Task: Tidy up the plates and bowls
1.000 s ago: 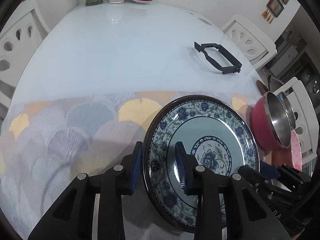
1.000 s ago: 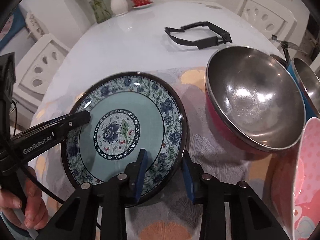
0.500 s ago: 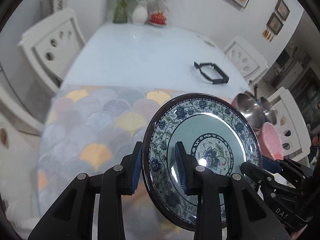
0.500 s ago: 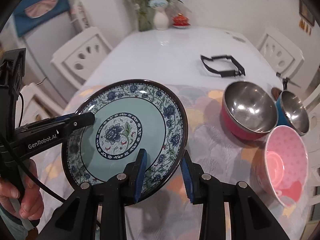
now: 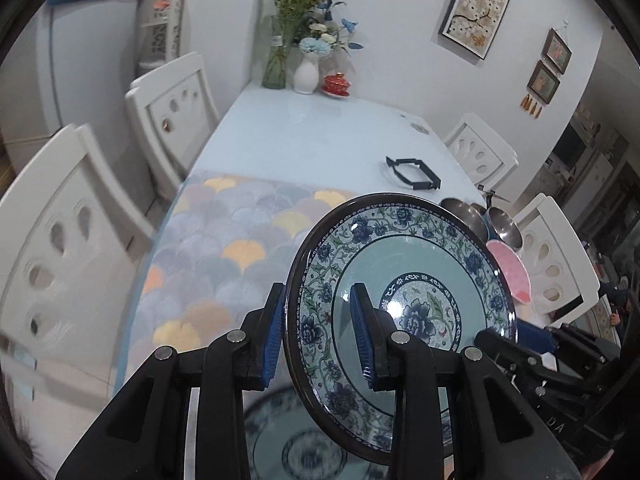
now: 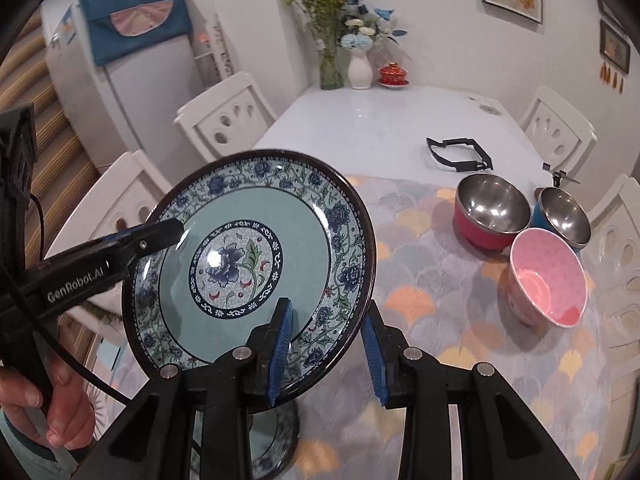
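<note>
A teal plate with a blue floral rim (image 5: 404,280) (image 6: 248,264) is held in the air above the table, gripped from both sides. My left gripper (image 5: 318,332) is shut on its left rim. My right gripper (image 6: 328,344) is shut on its near right rim; its black body shows in the left wrist view (image 5: 532,364). A second matching plate (image 5: 308,448) (image 6: 276,436) lies on the table below. A red steel-lined bowl (image 6: 490,210), a blue steel-lined bowl (image 6: 562,216) and a pink bowl (image 6: 546,276) stand at the right.
A patterned mat (image 6: 460,320) covers the near part of the white table (image 6: 380,124). A black frame-like object (image 6: 460,154) lies mid-table. A vase of flowers (image 6: 358,68) and a red lidded cup (image 6: 394,74) stand at the far end. White chairs (image 5: 72,240) surround the table.
Both grippers have lifted the plate well up off the mat and drawn back. The second plate has come into view underneath, and the bowls now look farther away.
</note>
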{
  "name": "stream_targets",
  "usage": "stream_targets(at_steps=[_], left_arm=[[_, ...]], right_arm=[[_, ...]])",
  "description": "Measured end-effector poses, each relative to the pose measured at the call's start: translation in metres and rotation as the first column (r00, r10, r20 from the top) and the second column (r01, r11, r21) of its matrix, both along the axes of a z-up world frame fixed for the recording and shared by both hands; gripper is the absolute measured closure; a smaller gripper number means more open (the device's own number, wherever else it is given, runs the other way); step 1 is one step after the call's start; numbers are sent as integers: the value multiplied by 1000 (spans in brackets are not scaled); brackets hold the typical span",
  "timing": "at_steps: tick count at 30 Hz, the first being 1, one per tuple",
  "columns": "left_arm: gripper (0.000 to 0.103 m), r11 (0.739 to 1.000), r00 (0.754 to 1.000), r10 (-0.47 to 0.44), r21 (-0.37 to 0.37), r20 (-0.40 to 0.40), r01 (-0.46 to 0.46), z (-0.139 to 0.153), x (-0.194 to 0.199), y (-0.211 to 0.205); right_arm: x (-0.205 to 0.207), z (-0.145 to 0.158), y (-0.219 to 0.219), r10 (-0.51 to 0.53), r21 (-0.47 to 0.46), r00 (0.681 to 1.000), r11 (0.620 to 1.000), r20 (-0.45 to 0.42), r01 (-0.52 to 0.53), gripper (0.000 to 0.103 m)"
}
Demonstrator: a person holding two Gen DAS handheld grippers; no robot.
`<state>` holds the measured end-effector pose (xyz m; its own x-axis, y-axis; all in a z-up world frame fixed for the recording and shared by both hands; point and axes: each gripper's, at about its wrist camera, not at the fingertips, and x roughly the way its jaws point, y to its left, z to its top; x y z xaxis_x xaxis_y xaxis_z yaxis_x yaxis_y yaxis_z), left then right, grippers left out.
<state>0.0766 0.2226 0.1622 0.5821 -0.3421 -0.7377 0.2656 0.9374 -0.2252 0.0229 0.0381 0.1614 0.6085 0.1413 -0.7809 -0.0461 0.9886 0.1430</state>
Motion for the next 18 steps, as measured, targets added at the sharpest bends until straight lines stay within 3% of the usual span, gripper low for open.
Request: stream_targets(at_steps=[8, 18], left_arm=[[74, 997, 991, 80, 27, -104, -78, -29, -49, 16], [74, 990, 965, 136, 63, -225, -125, -76, -112, 26]], right_arm=[[-48, -16, 22, 89, -18, 994, 996, -63, -90, 68], [-84, -59, 33, 135, -19, 972, 990, -192, -141, 68]])
